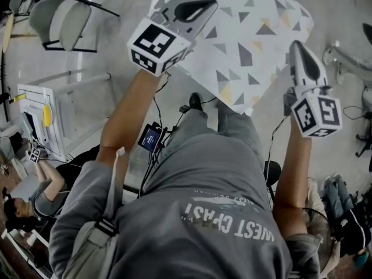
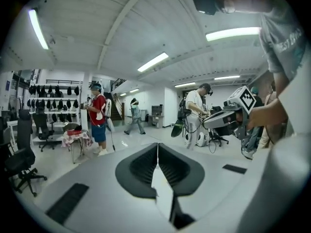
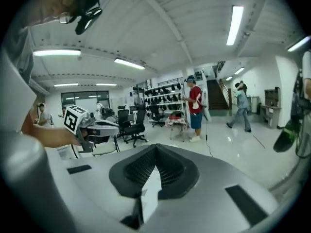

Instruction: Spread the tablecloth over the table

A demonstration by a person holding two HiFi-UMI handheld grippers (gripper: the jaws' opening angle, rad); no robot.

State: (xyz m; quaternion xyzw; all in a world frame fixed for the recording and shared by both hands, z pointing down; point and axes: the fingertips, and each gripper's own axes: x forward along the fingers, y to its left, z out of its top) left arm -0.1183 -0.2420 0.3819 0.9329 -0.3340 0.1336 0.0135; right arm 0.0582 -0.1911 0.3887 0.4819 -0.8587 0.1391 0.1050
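Note:
The tablecloth (image 1: 244,34), white with grey and yellow triangles, hangs in the air in front of me between both raised grippers. My left gripper (image 1: 200,7) grips its left edge, and in the left gripper view the jaws (image 2: 158,154) are closed on a white fold of cloth (image 2: 163,195). My right gripper (image 1: 299,54) grips the right edge, and in the right gripper view its jaws (image 3: 155,154) pinch a cloth flap (image 3: 150,195). Each gripper shows in the other's view: the right gripper (image 2: 227,119) and the left gripper (image 3: 93,128). I cannot see the table under the cloth.
A grey chair (image 1: 63,17) stands at the upper left and a white cart (image 1: 45,120) at the left. A seated person (image 1: 36,197) is at the lower left. Across the room a person in a red shirt (image 2: 97,116) stands by a small covered table (image 2: 75,139). Office chairs (image 3: 130,125) line the hall.

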